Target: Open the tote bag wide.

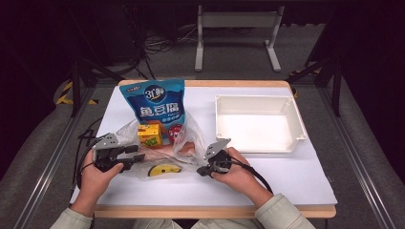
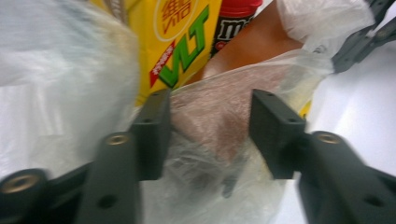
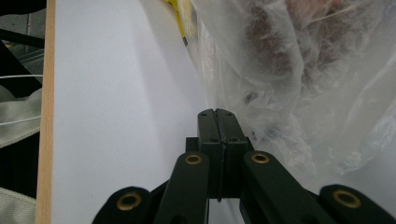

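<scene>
Table brightly lit against dark surroundings; close gripper views blurred, with soft faint shadows

A clear plastic bag (image 1: pixel 160 145) lies crumpled on the white table, at about seven o'clock from the middle. It is thin, wrinkled and see-through. Inside it, a yellow drink carton (image 1: pixel 149 134) stands at its eleven o'clock, a yellow round thing (image 1: pixel 164 169) lies at six o'clock, and something brownish sits at three o'clock

Black tongs (image 3: pixel 217 122), brass screws, pale-green sleeves (image 1: pixel 279 213)
</scene>
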Available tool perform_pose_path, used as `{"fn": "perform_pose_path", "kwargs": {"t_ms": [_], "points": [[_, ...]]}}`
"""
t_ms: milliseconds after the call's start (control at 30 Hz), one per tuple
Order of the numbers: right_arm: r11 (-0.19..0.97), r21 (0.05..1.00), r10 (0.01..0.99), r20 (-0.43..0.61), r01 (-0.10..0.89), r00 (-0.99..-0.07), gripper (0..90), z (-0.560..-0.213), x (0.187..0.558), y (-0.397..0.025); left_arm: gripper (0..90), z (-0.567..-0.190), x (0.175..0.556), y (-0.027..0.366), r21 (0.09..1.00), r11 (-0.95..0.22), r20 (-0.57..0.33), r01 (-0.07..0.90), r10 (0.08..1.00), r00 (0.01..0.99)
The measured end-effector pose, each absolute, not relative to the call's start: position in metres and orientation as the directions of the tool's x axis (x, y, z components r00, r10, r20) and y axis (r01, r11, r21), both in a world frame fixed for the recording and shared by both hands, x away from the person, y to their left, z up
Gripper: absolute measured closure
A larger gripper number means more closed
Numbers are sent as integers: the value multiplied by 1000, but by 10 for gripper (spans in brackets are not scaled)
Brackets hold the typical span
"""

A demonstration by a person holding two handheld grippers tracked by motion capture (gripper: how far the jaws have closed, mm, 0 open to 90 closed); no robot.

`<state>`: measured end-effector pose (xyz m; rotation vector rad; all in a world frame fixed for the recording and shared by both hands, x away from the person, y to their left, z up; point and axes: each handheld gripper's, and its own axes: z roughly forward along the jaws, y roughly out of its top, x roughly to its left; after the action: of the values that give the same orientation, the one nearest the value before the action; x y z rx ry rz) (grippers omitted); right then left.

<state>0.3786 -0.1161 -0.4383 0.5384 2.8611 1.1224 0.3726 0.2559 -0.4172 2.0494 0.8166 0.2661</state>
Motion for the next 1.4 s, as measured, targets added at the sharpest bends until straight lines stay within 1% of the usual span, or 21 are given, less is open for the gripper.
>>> {"fn": "perform_pose_path", "kwargs": {"t_ms": [67,100,167,200,267,533,567,600,633,700,767,800,900,933,967,1033,1067,1200,1233,1300,1400], "points": [[681,663,324,105,309,-940,900,-438,379,-116,674,-417,372,257,804,-399,-100,442,642,760],[681,663,324,105,309,-940,900,-438,379,-116,674,-416,371,257,803,-399,-96,442,645,758],[681,664,324,105,308,-940,900,-438,379,-116,769,-415,370,259,807,-408,-84,427,637,767],[681,663,324,105,309,-940,900,-438,379,-116,830,-414,369,259,809,-406,-88,425,632,770],[680,666,324,103,307,-940,900,-438,379,-116,891,-413,367,261,813,-415,-70,409,626,776],[675,674,321,99,300,-942,900,-435,380,-115,900,-412,362,267,814,-401,-80,419,638,766],[675,674,319,99,300,-942,900,-434,380,-115,870,-412,364,269,822,-375,-89,429,658,747],[675,675,318,99,298,-943,900,-434,380,-114,647,-413,365,270,823,-345,-110,452,683,722],[675,675,318,99,298,-943,900,-434,380,-114,549,-413,365,270,823,-345,-110,452,683,722],[677,673,317,98,297,-943,900,-435,381,-114,539,-415,367,270,813,-329,-149,480,679,718],[677,673,317,98,298,-943,900,-435,381,-114,406,-418,370,269,804,-322,-165,499,686,709],[676,674,318,99,299,-943,900,-435,381,-114,381,-420,372,268,802,-322,-170,504,686,708],[674,676,319,97,297,-943,900,-434,381,-114,432,-423,376,264,794,-324,-197,515,664,721],[674,676,319,97,298,-943,900,-434,380,-115,468,-422,376,264,792,-323,-208,518,655,726],[674,676,319,97,298,-943,900,-434,380,-115,525,-422,375,264,794,-325,-208,514,649,732],[673,678,320,95,297,-943,900,-434,380,-115,606,-420,374,265,796,-338,-192,502,646,739],[672,679,319,95,296,-943,900,-433,380,-115,686,-419,373,265,795,-339,-191,503,648,738],[672,680,319,93,294,-943,900,-433,380,-115,835,-416,368,265,799,-368,-155,475,637,755],[671,681,319,92,294,-943,900,-433,380,-115,862,-415,366,265,799,-370,-155,474,635,757],[672,680,320,92,294,-943,900,-433,380,-115,887,-414,361,267,796,-377,-158,473,625,765],[677,675,317,92,293,-944,900,-433,380,-115,900,-412,354,270,790,-395,-156,469,611,776]]}}
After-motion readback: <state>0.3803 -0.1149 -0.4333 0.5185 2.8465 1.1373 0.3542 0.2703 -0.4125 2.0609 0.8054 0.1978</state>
